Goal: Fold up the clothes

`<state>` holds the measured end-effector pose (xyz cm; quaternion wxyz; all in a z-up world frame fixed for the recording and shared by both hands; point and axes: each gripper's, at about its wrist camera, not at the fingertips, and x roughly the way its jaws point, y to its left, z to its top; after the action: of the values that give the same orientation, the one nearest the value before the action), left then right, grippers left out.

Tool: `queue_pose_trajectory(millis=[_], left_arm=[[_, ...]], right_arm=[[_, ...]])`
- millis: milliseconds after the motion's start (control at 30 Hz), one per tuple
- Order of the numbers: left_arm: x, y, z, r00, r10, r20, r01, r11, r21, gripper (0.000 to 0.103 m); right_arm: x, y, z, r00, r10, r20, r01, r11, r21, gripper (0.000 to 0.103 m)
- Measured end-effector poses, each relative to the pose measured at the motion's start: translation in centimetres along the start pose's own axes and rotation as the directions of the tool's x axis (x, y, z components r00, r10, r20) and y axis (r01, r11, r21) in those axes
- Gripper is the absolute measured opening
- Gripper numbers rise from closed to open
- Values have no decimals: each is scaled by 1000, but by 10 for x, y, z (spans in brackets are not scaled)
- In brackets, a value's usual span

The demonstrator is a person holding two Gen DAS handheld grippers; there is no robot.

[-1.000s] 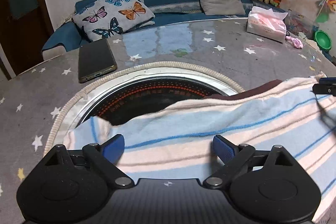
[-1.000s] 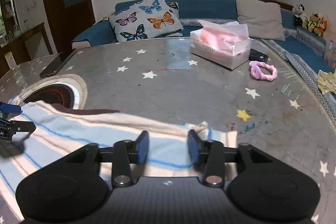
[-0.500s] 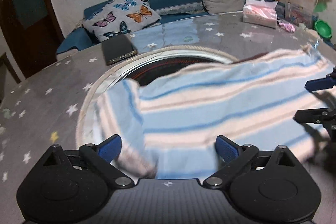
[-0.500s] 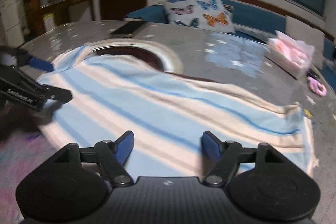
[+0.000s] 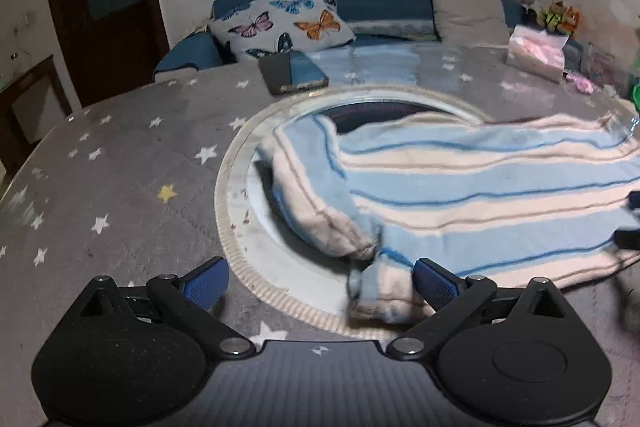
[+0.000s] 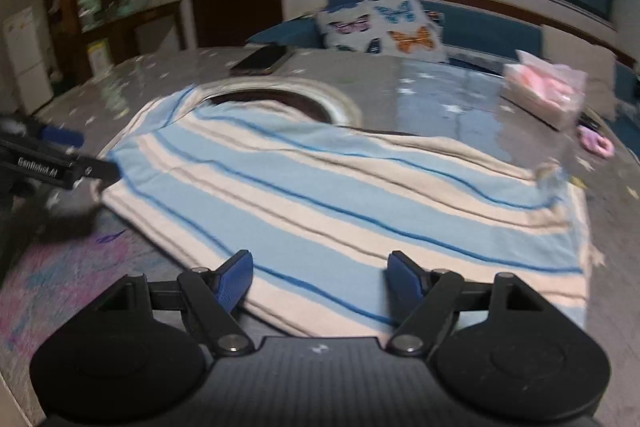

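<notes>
A light-blue and cream striped cloth [image 5: 472, 183] [image 6: 340, 195] lies spread over the grey star-patterned table, partly covering a round heater opening [image 5: 384, 109]. Its left end is rumpled into a thick fold [image 5: 320, 215], and a small bunched corner [image 5: 380, 287] lies between my left gripper's fingers. My left gripper [image 5: 320, 281] is open, low at the cloth's near left corner. My right gripper [image 6: 320, 277] is open too, with its fingers over the cloth's near edge. The left gripper shows at the left edge of the right wrist view as a black arm [image 6: 56, 167].
A dark phone [image 5: 292, 73] lies beyond the round opening. A tissue box [image 5: 536, 53] and a pink hair tie [image 6: 596, 143] sit at the far right of the table. A sofa with a butterfly pillow [image 5: 284, 21] stands behind the table.
The cloth has been pulled across the table toward me and dropped. Both grippers have drawn back; the right one has gone from nearly closed to wide open. The cloth's left end has crumpled.
</notes>
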<state>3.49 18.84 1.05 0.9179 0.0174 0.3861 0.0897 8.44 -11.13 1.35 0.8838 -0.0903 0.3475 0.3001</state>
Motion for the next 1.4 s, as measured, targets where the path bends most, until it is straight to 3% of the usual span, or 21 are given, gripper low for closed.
queue_pose_trajectory(millis=[500,667,800,1167,1400], left_arm=[[1,9,11,1000,-28,1,28,996,-79,96],[7,14,13,996,-89,-27,84,987,-137,86],[10,11,12,995,-97,-37,91,987,-135,78],[5,14,24,997,-67,29,70,989,-128,78],[9,11,42,993,-94,75,102,989,-104,78]], right_arm=[[-23,-72,-20,993,-113,-39,118,977,179,81],[-27,-73,-21,992,-122,-28,125,977,171,81],[-23,-73,-19,992,-123,-37,128,978,162,81],[-14,-63,6,996,-92,-17,93,988,126,81],[7,-40,24,999,-39,-28,41,996,76,80]])
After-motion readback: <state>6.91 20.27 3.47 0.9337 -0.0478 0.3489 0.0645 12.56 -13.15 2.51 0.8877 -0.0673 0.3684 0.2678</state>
